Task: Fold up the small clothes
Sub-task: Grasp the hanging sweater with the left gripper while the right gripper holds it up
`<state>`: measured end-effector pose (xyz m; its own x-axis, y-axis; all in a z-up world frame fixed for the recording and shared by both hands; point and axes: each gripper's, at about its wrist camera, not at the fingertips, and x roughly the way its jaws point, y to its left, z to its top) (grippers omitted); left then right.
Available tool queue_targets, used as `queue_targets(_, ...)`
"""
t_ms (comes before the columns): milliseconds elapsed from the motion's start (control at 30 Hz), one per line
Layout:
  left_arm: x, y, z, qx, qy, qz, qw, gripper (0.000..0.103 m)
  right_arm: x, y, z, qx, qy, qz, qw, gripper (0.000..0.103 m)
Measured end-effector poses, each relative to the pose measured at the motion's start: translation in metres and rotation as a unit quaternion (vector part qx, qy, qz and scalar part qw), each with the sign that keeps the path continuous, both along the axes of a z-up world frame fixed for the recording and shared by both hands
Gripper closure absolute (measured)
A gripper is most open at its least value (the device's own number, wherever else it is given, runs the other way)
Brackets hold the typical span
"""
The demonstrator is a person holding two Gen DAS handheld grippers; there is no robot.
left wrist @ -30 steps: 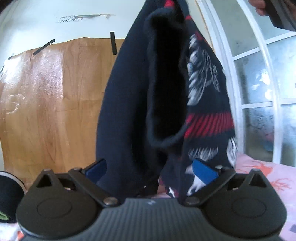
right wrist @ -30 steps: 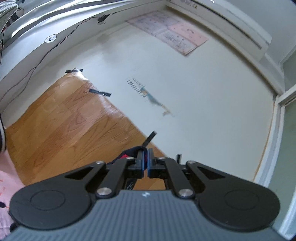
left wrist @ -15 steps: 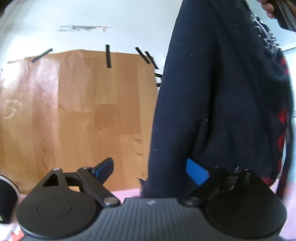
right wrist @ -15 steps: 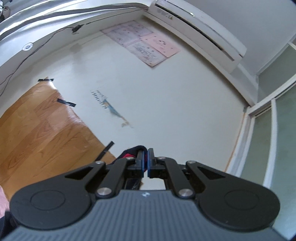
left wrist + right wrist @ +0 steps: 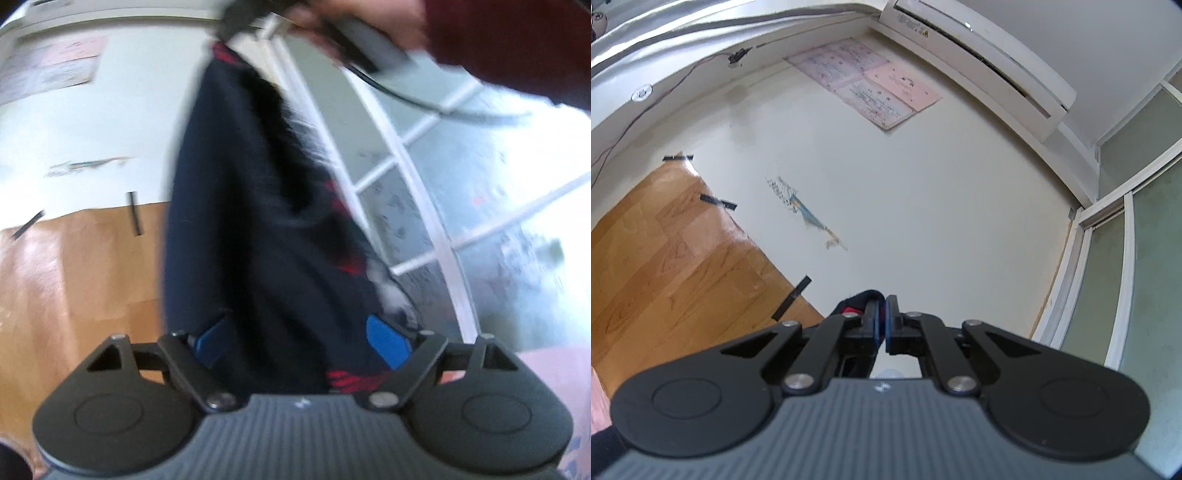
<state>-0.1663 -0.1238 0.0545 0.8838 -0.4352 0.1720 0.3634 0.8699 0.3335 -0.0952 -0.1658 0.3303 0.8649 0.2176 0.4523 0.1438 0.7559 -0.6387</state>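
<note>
Left wrist view: the garment point(image 5: 258, 229) hangs straight down in mid-air, dark navy with red and white pattern on its right edge, and its lower end drops right between the blue pads point(image 5: 386, 347) of the left gripper point(image 5: 299, 343). The jaws stand wide and have just been closing in on it; cloth fills the gap, but the blur makes it hard to say the pads press, and the left one looks just clear of the fabric. Up top, the garment's peak is pinched by the right gripper point(image 5: 236, 18), carried by a hand point(image 5: 332, 18) in a maroon sleeve point(image 5: 517, 48), with a cable point(image 5: 424, 103) trailing from it. Behind the garment, a wood-look sheet point(image 5: 81, 280) is taped to the wall on the left, and a white-barred window point(image 5: 461, 206) sits to the right.

Right wrist view: the right gripper point(image 5: 882, 325) is tilted up toward the wall, its jaws clamped tight together with a thin fold of garment point(image 5: 857, 300) between them; dark cloth with a flash of red bunches just left of the pads. Above the garment, posters point(image 5: 868, 85) and an air conditioner point(image 5: 979, 55).
</note>
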Motion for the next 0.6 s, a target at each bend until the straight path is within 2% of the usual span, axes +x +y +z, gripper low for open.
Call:
queue_targets(133,0.007,-0.029,-0.012,0.045,-0.032,-0.016,0.9983,0.019,-0.009,0.005,0.007,-0.001,0.000,0.010,1.000,0.098)
queue_targets(200,0.015,-0.034,-0.015,0.053,-0.022,-0.020,0.9982,0.019,-0.015,0.005,0.009,-0.005,-0.006,0.010,1.000,0.098)
queue_targets(333,0.022,-0.031,-0.009,0.025,0.005,-0.030,0.9992,0.011,-0.028,0.001,0.018,-0.004,-0.025,0.010,1.000,0.098)
queue_targets(433,0.026,-0.037,0.003,0.013,-0.003,-0.030,0.9995,0.004,-0.037,-0.001,0.027,0.010,-0.030,0.024,0.999,0.098)
queue_targets(567,0.035,-0.055,0.015,0.015,-0.014,-0.035,0.9992,0.003,-0.049,0.004,0.035,0.013,-0.043,0.047,0.998,0.098)
queue_targets(600,0.037,-0.060,0.016,0.016,-0.016,-0.036,0.9991,0.005,-0.051,0.005,0.037,0.012,-0.045,0.051,0.998,0.098)
